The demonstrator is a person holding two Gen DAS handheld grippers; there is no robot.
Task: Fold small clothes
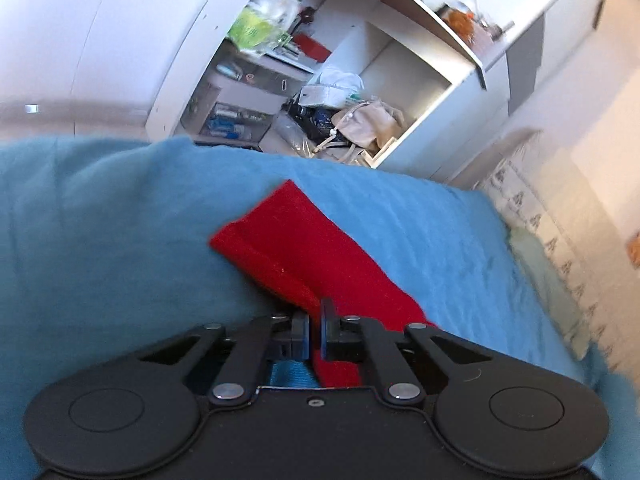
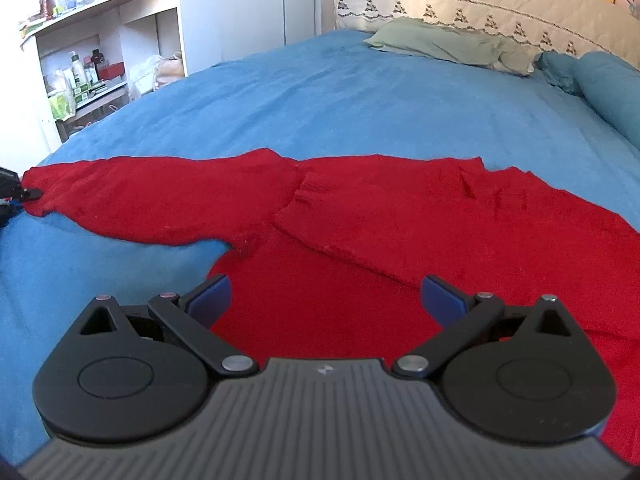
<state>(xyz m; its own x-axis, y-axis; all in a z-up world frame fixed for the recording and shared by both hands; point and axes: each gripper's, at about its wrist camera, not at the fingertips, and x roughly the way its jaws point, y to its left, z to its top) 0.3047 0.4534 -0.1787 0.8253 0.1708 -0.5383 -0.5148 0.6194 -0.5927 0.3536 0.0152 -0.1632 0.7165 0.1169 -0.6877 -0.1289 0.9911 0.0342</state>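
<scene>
Left gripper (image 1: 316,330) pinches a sleeve end of the red sweater (image 2: 360,232); right gripper (image 2: 326,294) hangs wide open over the sweater body.

Sweater lies spread on the blue blanket (image 2: 320,92) covering the bed. Left jaws are nearly closed on red cloth, which runs from between them forward and a bit left, ending in a folded cuff (image 1: 256,228) ahead of the jaws. Right jaws are spread far apart, blue pads (image 2: 210,294) showing, nothing between them but the red fabric below; can't tell whether they touch it. Ahead of the right jaws a sleeve is folded across the chest; the other sleeve stretches far left to the left gripper at the frame edge. Green pillow (image 2: 436,42) far ahead of the right jaws, white shelf unit (image 2: 104,40) ahead left with clutter.
</scene>
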